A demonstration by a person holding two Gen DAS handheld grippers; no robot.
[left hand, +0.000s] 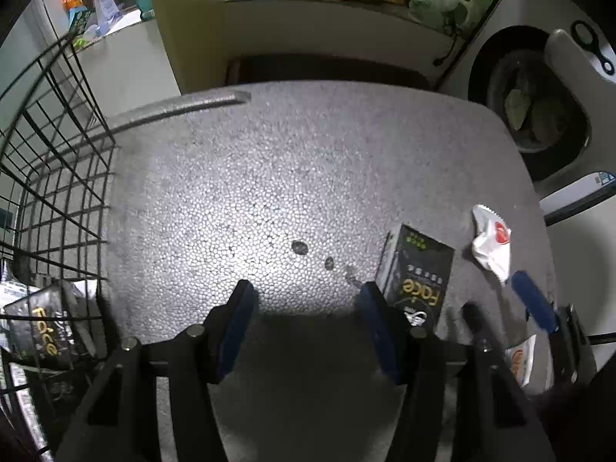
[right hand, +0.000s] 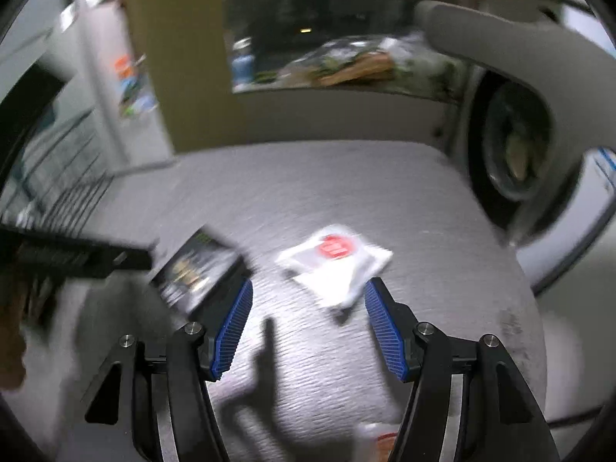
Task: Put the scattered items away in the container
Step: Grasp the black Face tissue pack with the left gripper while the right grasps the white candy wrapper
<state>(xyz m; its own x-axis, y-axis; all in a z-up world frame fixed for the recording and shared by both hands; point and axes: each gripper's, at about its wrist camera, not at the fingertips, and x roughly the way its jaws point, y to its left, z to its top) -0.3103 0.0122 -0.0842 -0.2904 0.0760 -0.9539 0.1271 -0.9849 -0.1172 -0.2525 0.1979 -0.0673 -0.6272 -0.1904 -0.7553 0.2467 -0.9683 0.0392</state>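
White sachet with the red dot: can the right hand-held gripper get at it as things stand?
Probably yes. The white sachet lies flat just ahead of the open right hand-held gripper, nothing between them; the black box sits off to its left.

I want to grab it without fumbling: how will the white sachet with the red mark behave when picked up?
The white sachet looks thin and crumpled, so it is probably floppy and very light. It lies flat on the foam surface, so pinching an edge may be easier. The right gripper, open, might nudge it before gripping.
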